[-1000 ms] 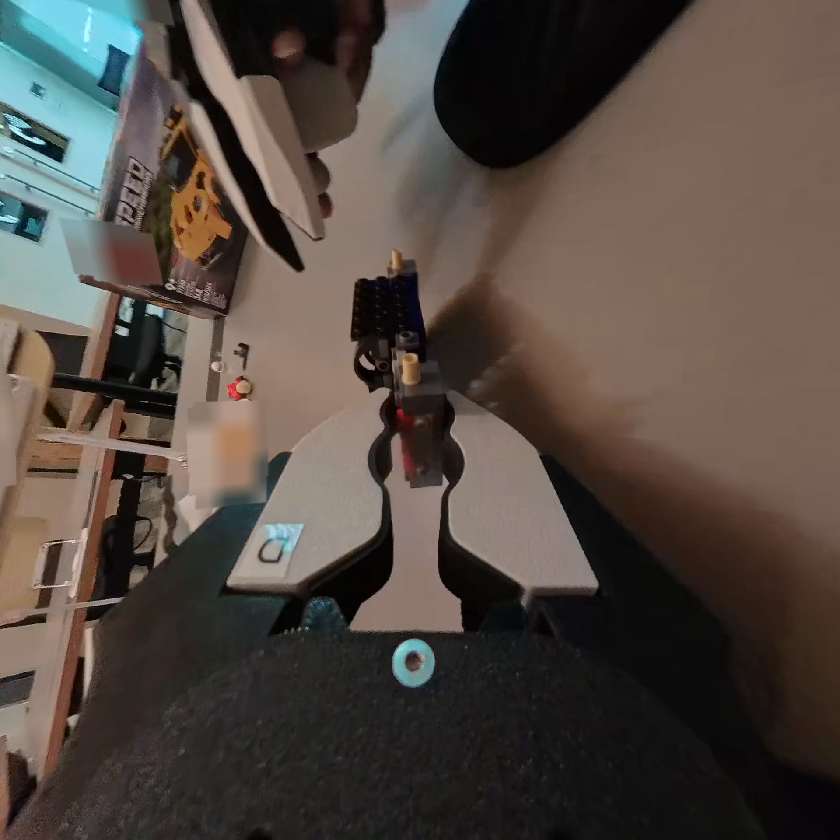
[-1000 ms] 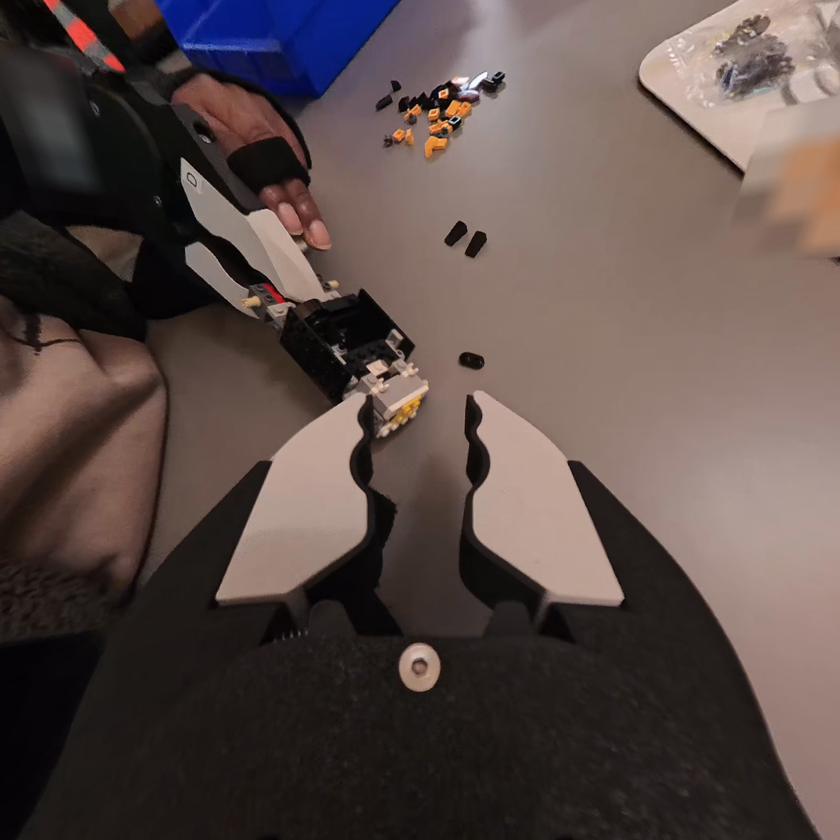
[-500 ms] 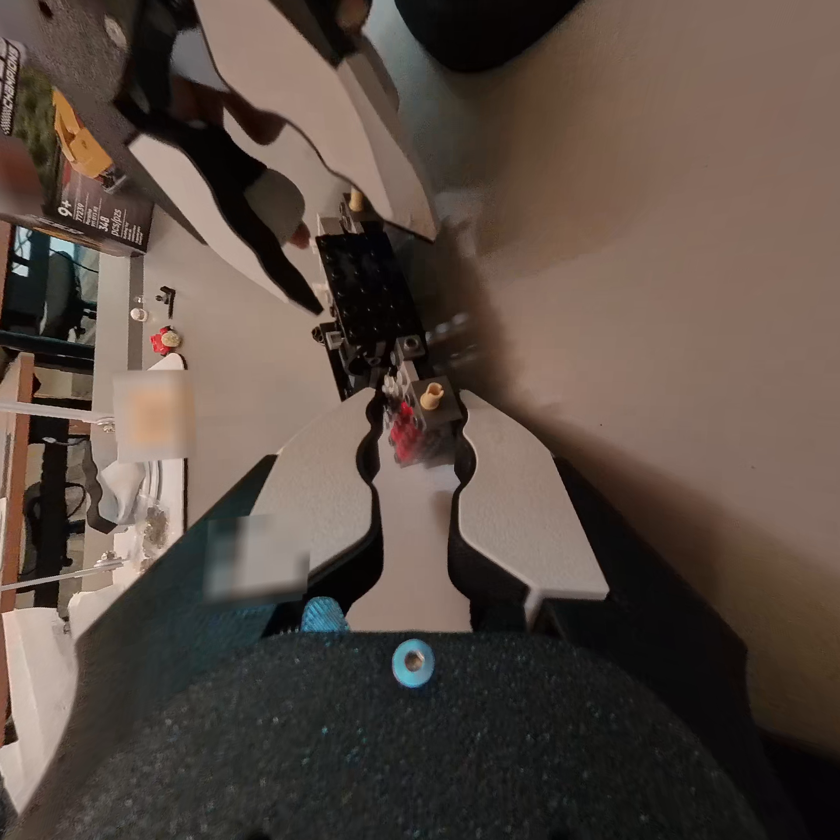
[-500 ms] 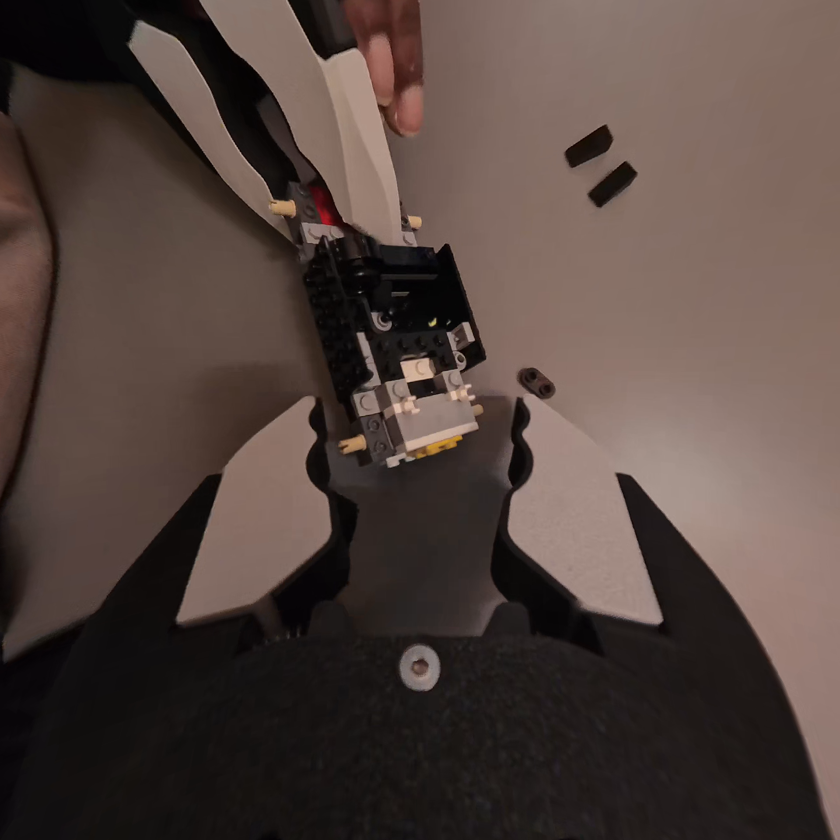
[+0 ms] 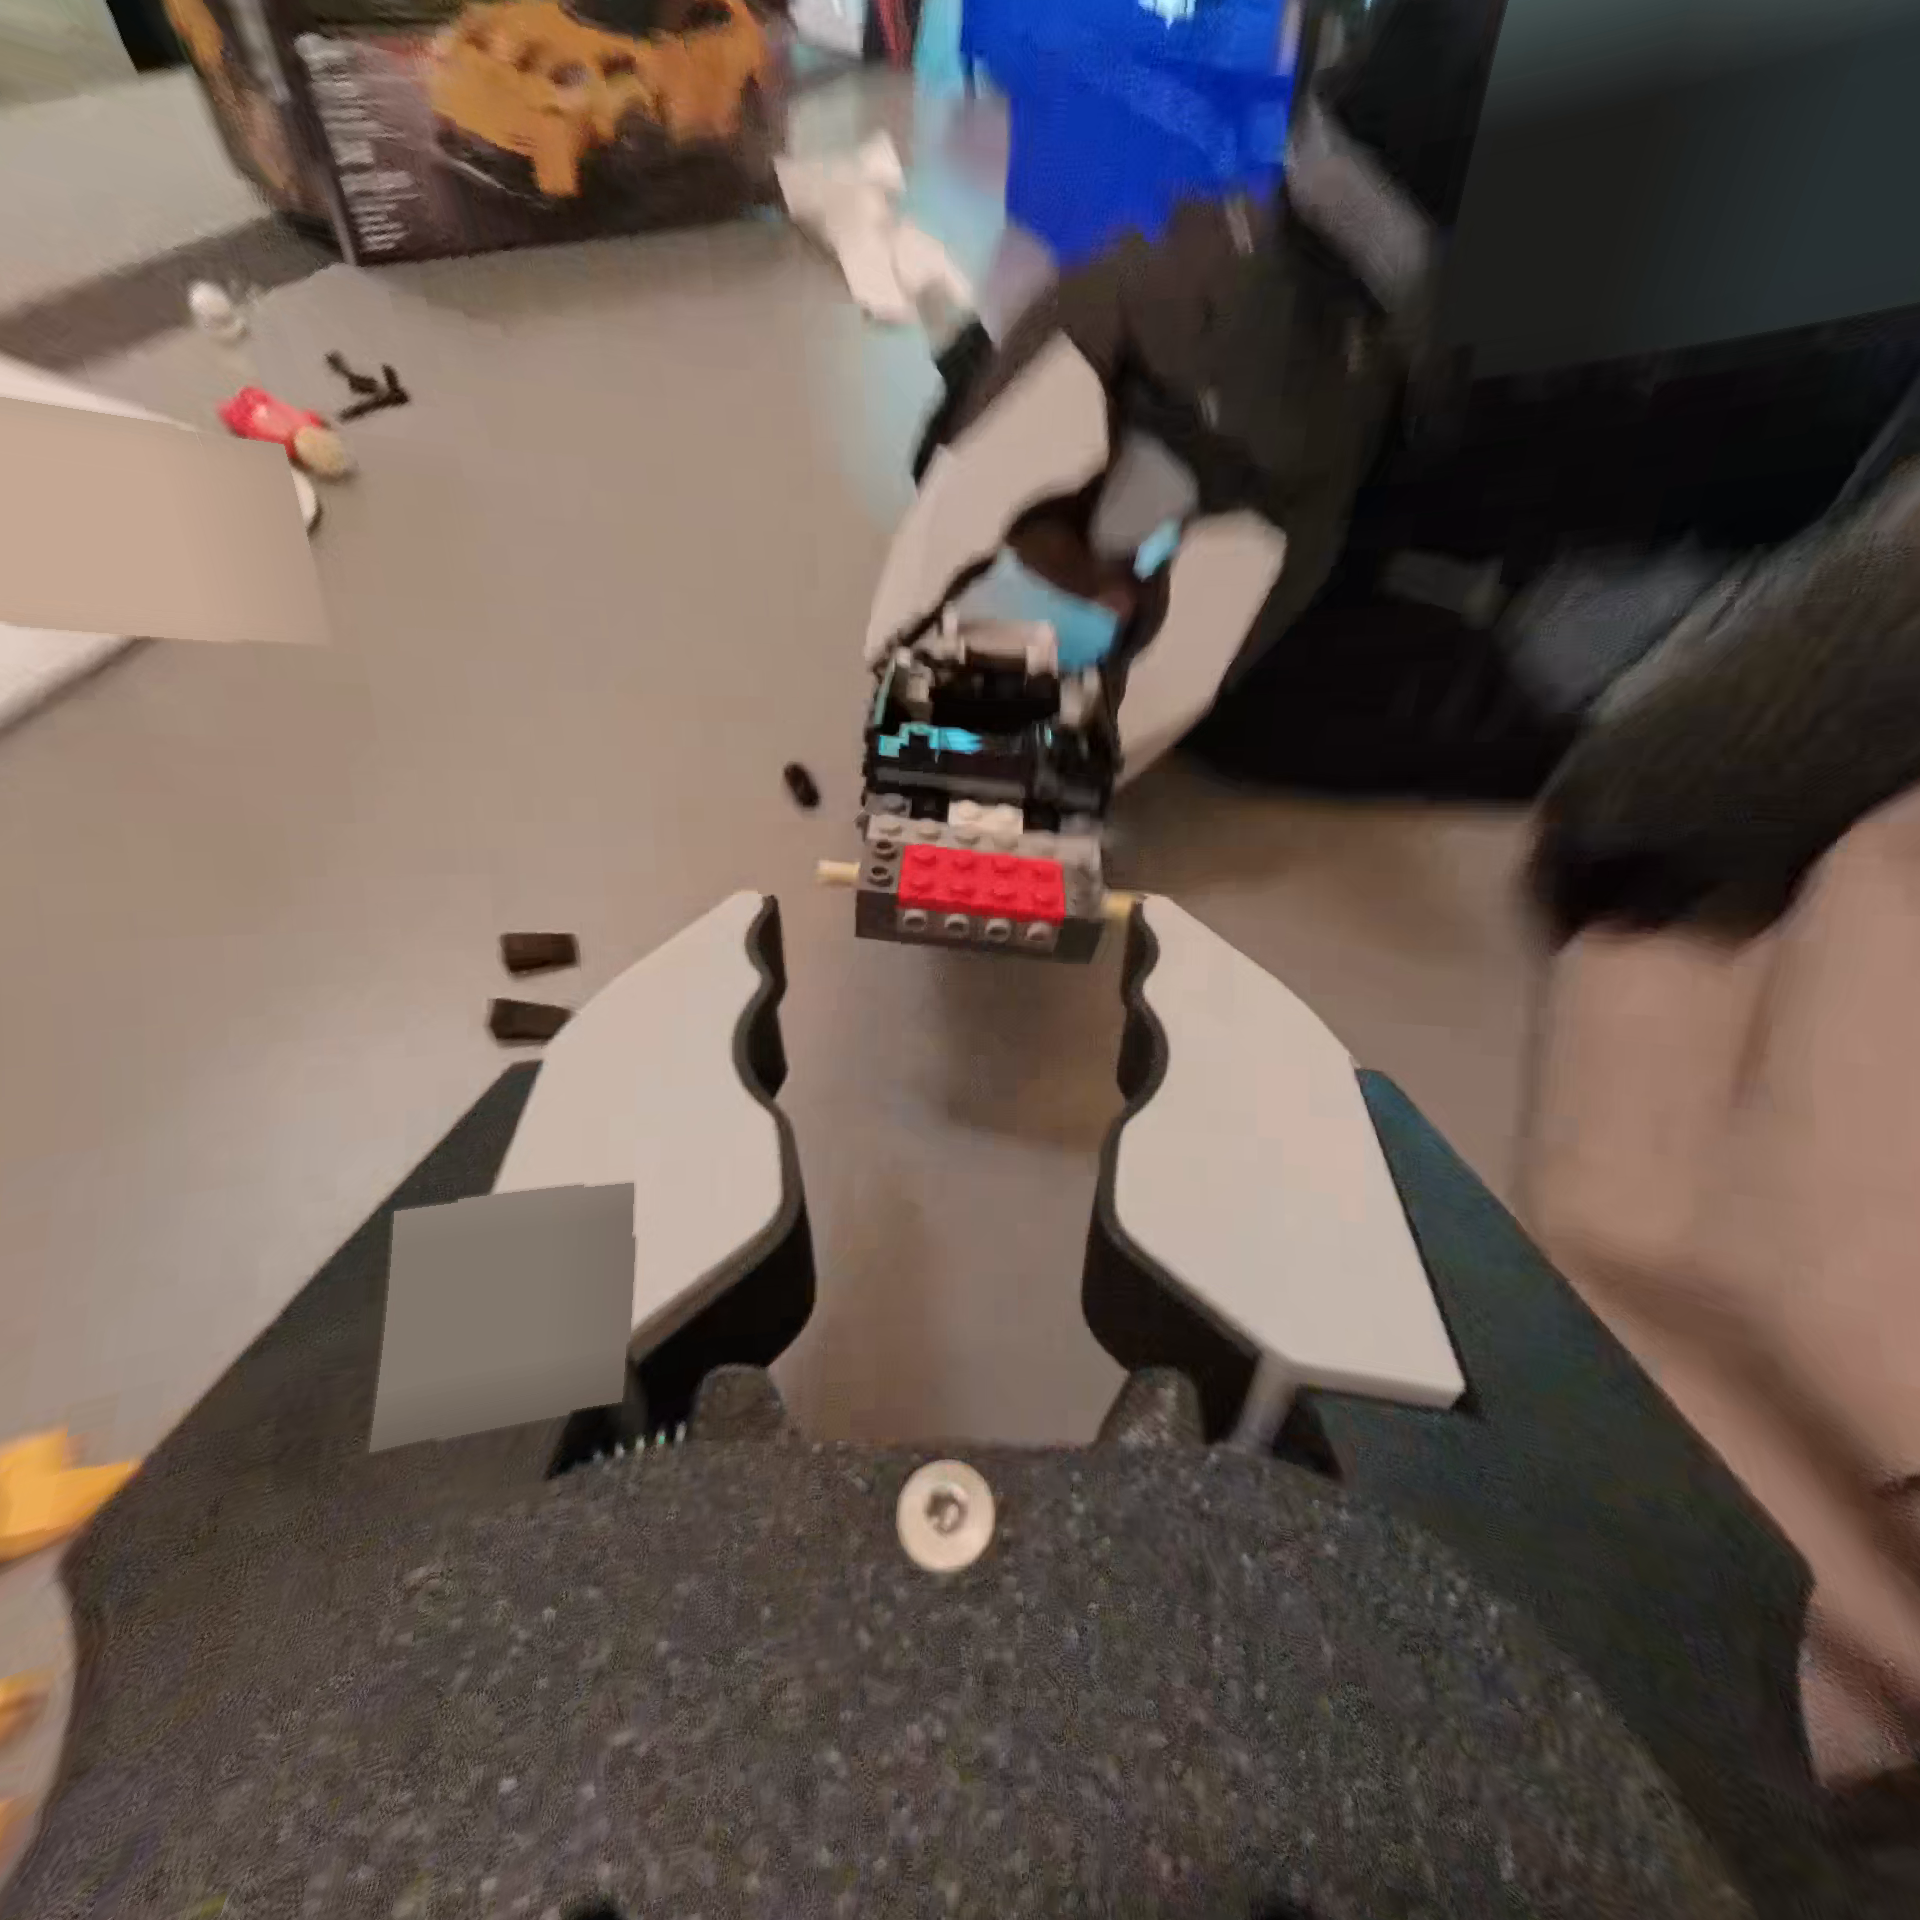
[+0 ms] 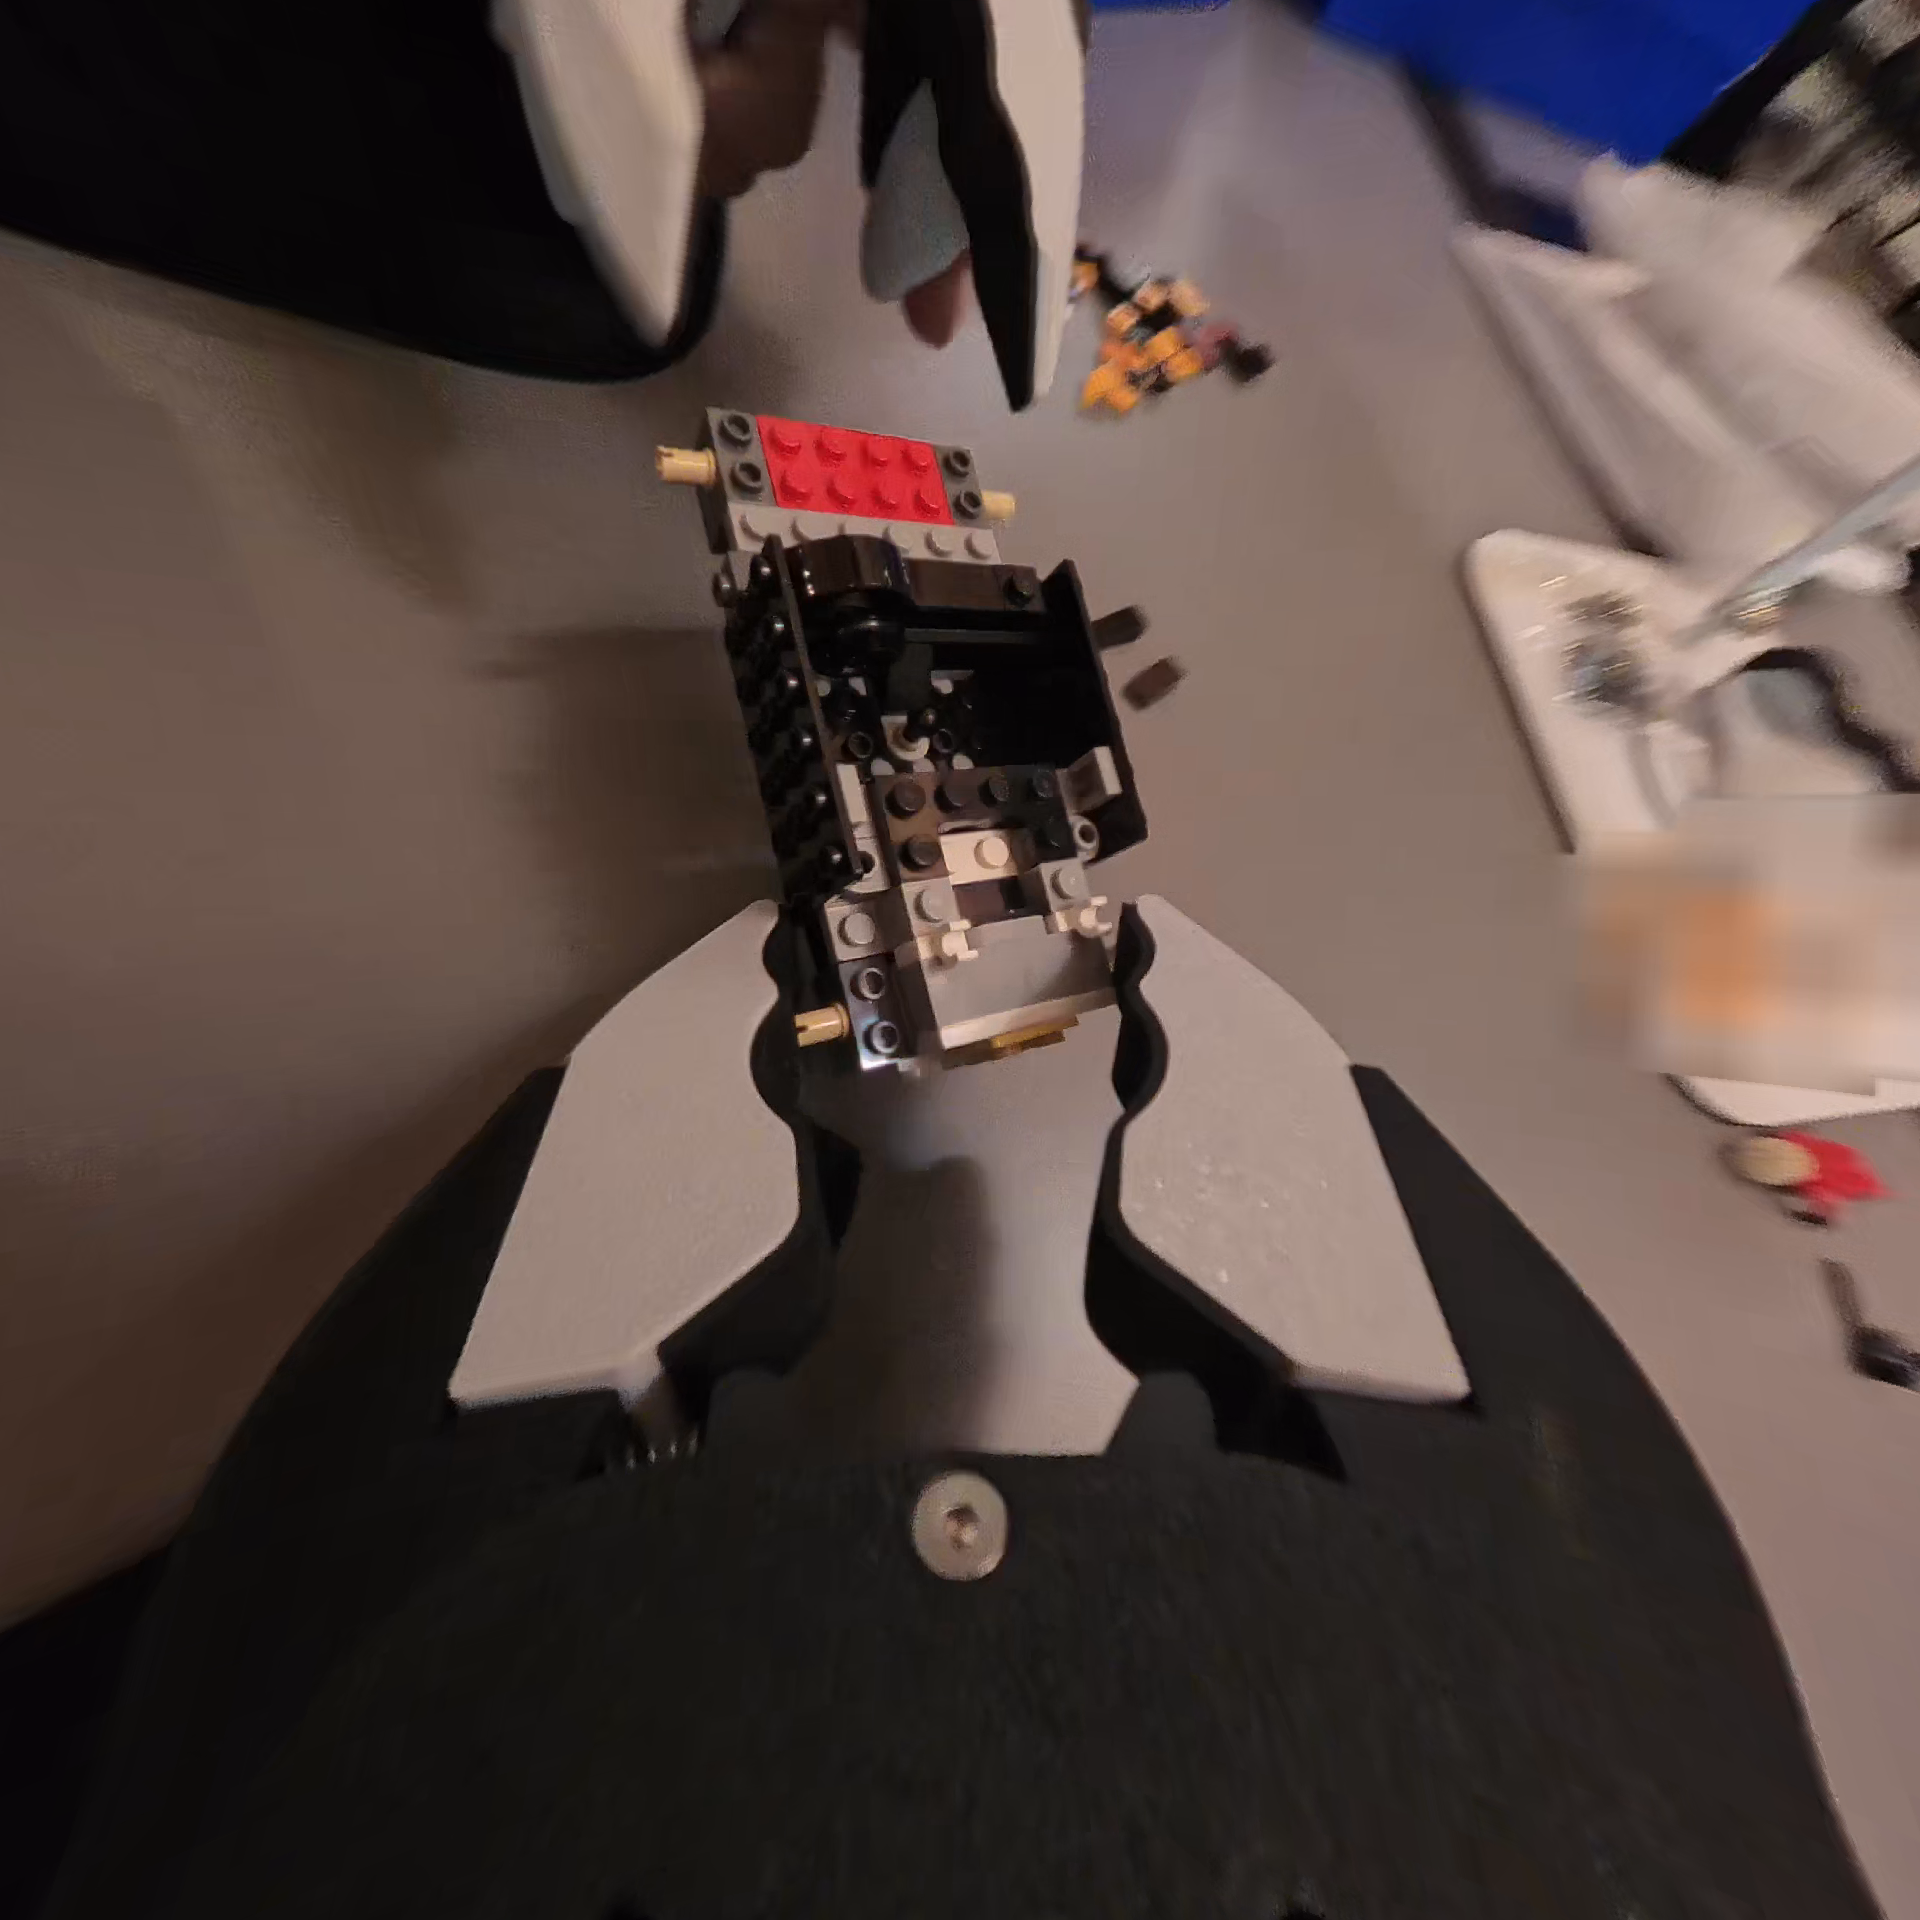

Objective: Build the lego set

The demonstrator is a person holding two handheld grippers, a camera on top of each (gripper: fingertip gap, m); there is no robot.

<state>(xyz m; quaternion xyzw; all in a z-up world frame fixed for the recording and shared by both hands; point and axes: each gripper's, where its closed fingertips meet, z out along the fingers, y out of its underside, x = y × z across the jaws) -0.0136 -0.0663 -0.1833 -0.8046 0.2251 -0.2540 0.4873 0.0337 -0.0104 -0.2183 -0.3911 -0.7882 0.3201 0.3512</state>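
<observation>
Right wrist view: right gripper [image 6: 948, 971] clamps grey end of lego build [image 6: 914, 748]; left gripper [image 5: 951, 940] spread wide, just off red brick [image 5: 982, 881].

No writing can be read; the dark box [image 5: 499, 125] with the orange car picture, behind the lego model [image 5: 982, 810] on the table, bears print blurred past reading; nearer patches are mosaic.

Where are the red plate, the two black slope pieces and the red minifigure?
red plate [image 6: 854, 471], right wrist view: studded top.
black slope pieces [image 5: 537, 950], left wrist view: upper piece.
red minifigure [image 5: 265, 415], left wrist view: torso.
</observation>
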